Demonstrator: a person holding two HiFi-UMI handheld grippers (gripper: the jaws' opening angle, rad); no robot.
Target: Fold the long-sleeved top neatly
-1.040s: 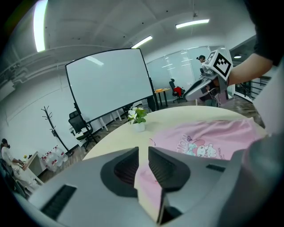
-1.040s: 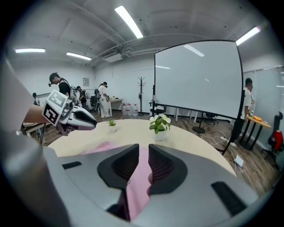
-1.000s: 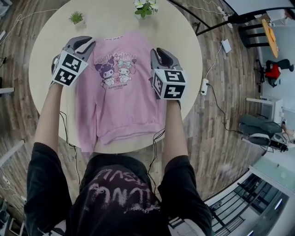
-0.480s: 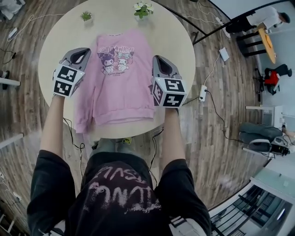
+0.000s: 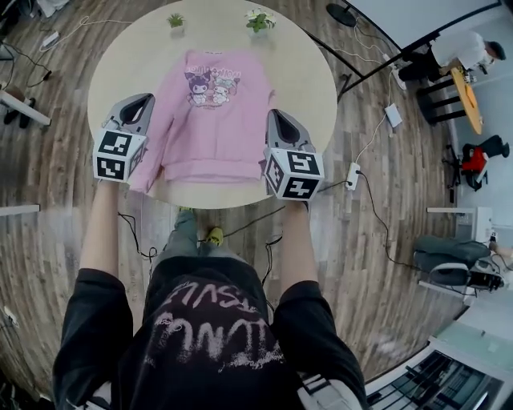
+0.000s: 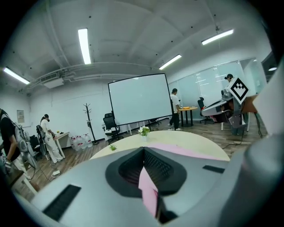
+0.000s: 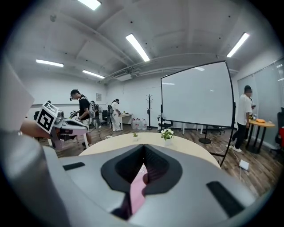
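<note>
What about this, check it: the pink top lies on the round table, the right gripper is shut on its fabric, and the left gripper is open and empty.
Wrong on the left gripper: the left gripper view shows its jaws shut with fabric of the pink top pinched between them. The right gripper is shut on it too, and the top lies on the round table.

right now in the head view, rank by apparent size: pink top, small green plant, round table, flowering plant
1. round table
2. pink top
3. flowering plant
4. small green plant, only slightly smaller; both sit far from the camera, so unsure
</note>
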